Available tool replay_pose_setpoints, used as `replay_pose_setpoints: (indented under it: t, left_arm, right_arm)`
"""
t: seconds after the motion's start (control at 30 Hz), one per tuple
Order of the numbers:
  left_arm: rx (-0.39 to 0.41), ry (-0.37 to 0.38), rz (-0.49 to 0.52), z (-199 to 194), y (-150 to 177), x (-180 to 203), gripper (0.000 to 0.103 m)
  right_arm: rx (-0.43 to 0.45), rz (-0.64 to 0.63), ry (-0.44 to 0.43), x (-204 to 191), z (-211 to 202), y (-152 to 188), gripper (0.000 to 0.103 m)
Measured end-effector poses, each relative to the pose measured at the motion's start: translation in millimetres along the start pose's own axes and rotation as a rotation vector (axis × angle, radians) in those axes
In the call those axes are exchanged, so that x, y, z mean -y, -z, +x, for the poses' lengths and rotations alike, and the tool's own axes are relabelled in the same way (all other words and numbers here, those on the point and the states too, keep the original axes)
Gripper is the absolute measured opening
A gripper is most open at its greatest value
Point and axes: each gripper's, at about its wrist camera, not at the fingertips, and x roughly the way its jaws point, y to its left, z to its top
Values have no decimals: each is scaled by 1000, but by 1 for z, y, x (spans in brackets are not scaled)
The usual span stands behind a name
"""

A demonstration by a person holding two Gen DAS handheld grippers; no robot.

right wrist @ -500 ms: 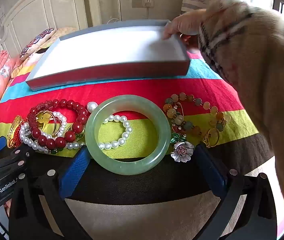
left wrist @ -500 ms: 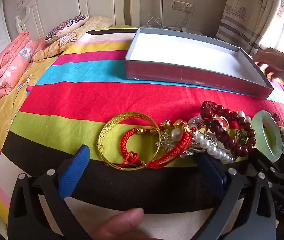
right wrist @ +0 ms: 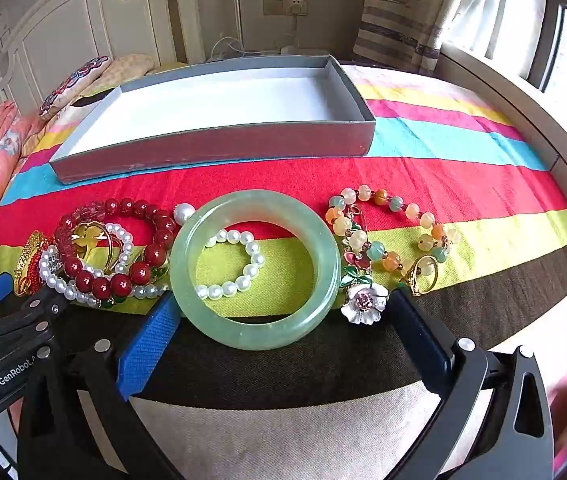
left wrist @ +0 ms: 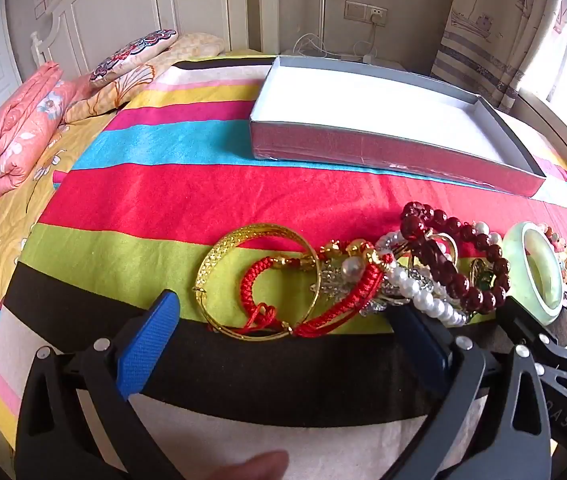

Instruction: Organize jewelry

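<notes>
Striped bedspread [left wrist: 211, 196] | both claws spread, gripping nothing | jade bangle [right wrist: 255, 268] overlaps pearl strand [right wrist: 239, 264]

We see a jade bangle [right wrist: 255, 268], red bead bracelet [right wrist: 123, 248], pearl strands [right wrist: 239, 264] and gold bangle [left wrist: 257, 280] lying in a row on the striped bed, an empty grey box [right wrist: 211, 144] behind.

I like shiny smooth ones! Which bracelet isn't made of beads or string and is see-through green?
The pale green jade bangle: one smooth solid ring, lying flat between the red bead bracelet and the pastel bead bracelet.
</notes>
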Motion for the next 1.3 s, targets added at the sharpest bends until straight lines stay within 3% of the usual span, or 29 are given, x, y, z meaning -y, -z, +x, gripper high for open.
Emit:
replay_pose_setpoints:
  t: [1.3]
  left_arm:
    - [1, 0, 0, 0, 0, 0, 101]
  right_arm:
    - [1, 0, 1, 0, -2, 2, 99]
